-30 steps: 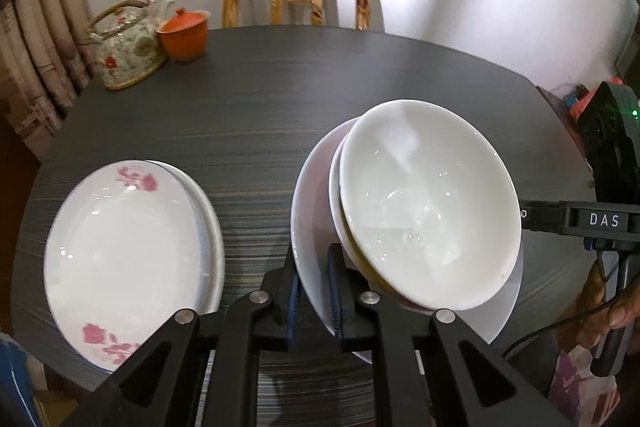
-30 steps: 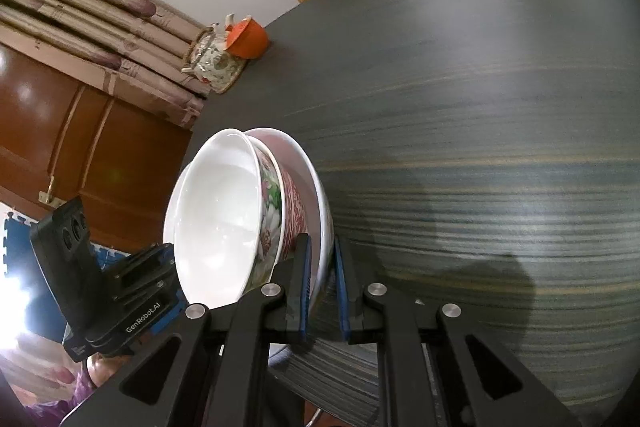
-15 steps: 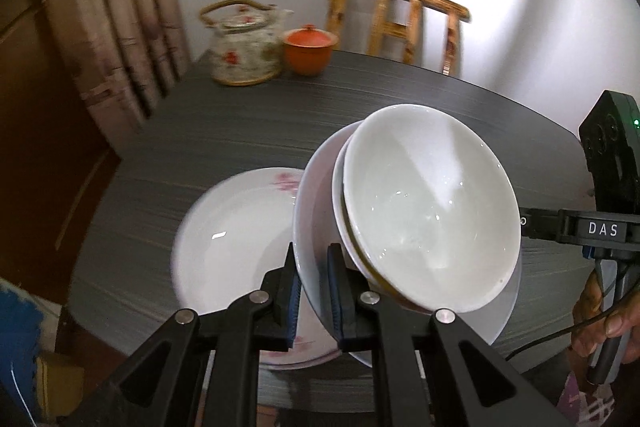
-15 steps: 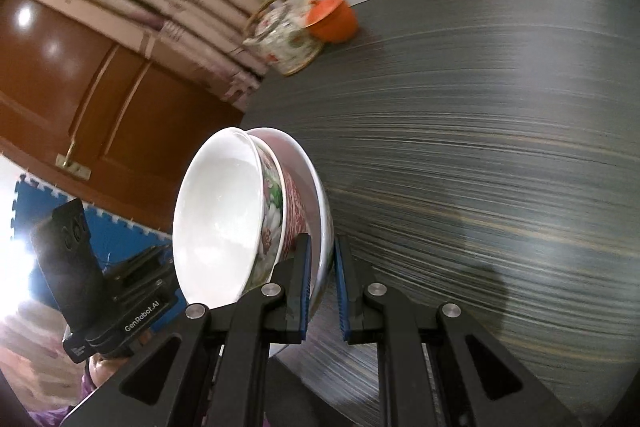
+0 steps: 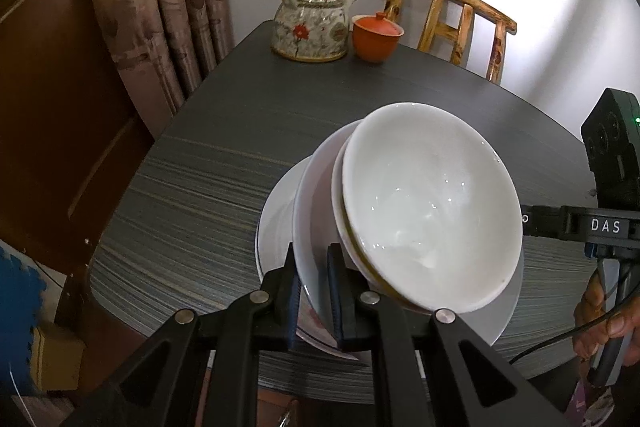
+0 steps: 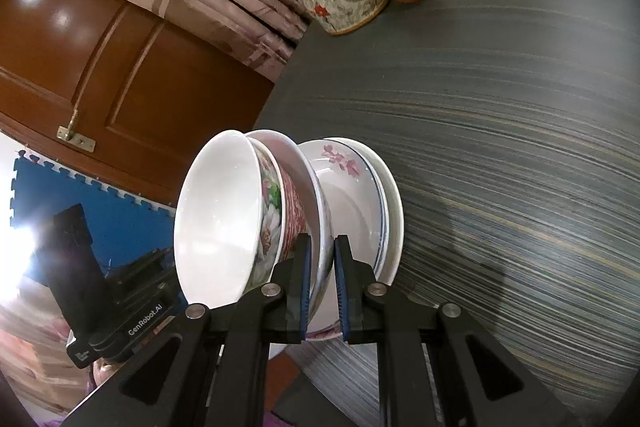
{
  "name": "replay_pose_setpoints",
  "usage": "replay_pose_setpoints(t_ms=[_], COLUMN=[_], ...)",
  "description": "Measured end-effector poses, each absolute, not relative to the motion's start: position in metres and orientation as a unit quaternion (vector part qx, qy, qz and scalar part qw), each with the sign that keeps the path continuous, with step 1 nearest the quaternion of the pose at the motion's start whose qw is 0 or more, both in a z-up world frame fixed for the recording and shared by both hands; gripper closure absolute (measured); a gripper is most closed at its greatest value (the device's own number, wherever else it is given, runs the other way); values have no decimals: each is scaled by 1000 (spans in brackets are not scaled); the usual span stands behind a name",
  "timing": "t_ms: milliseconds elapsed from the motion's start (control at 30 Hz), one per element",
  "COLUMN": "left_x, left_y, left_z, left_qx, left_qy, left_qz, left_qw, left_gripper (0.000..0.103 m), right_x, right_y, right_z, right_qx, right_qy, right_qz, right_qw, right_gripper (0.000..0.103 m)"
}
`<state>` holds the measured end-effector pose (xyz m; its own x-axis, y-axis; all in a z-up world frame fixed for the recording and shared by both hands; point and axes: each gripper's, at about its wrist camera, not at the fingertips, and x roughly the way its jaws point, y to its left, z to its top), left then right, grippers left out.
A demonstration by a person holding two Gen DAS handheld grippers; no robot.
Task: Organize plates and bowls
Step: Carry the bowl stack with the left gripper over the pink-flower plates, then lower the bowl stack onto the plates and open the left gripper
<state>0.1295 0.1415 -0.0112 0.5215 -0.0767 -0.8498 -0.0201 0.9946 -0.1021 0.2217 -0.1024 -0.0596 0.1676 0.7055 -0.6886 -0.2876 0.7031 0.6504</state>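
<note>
A white plate [image 5: 316, 195] carries two nested bowls [image 5: 428, 203], and both grippers hold it by opposite rims. My left gripper [image 5: 314, 291] is shut on its near rim. My right gripper [image 6: 322, 267] is shut on the other rim of the plate [image 6: 310, 171]. From that side the white bowl [image 6: 218, 219] shows a flowered outside, and it sits in a red-patterned bowl [image 6: 295, 211]. The load hangs over a stack of plates [image 6: 352, 195] on the table, the top one with pink flowers. That stack [image 5: 276, 211] peeks out at the left. I cannot tell if they touch.
A flowered teapot [image 5: 310, 25] and an orange lidded cup [image 5: 376, 37] stand at the far edge of the dark table [image 5: 224, 163], with a wooden chair [image 5: 448, 15] behind. Curtain and brown door [image 6: 100, 67] lie past the table's left edge, blue foam mat [image 6: 116, 207] below.
Both grippers have carried the plate with its bowls sideways across the table. It was beside the flowered plate stack and now hangs over it. The grips have not changed.
</note>
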Motion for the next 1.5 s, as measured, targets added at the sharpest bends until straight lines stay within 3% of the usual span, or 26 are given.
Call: replay_pose_setpoints(t_ms=[700, 867, 933, 1000, 1067, 1167, 1233, 1300, 1500], left_x=[136, 127, 121, 114, 105, 90, 78, 68, 46], left_y=[151, 147, 146, 145, 145, 144, 142, 139, 122], left_z=[-36, -28, -23, -17, -11, -3, 2, 8, 23], left_qx=[-63, -37, -19, -11, -9, -4, -6, -7, 24], left_qy=[491, 484, 481, 475, 470, 456, 444, 428, 389], left_qz=[-21, -6, 8, 12, 17, 24, 27, 17, 40], left_qw=[869, 874, 876, 880, 883, 889, 896, 904, 920], left_gripper=[92, 85, 76, 74, 71, 69, 69, 69, 63], right_x=[227, 222, 218, 213, 207, 190, 173, 148, 98], right_y=[-94, -96, -95, -99, -104, -111, -113, -110, -100], right_z=[-82, -77, -69, -60, -51, -29, -16, -4, 8], right_qx=[189, 183, 157, 139, 132, 116, 104, 80, 84], right_qy=[561, 542, 529, 510, 490, 447, 411, 381, 343], right_qz=[326, 323, 313, 291, 282, 262, 255, 232, 192], right_qw=[737, 754, 773, 797, 814, 848, 869, 892, 916], right_gripper=[90, 89, 83, 64, 61, 45, 41, 23, 13])
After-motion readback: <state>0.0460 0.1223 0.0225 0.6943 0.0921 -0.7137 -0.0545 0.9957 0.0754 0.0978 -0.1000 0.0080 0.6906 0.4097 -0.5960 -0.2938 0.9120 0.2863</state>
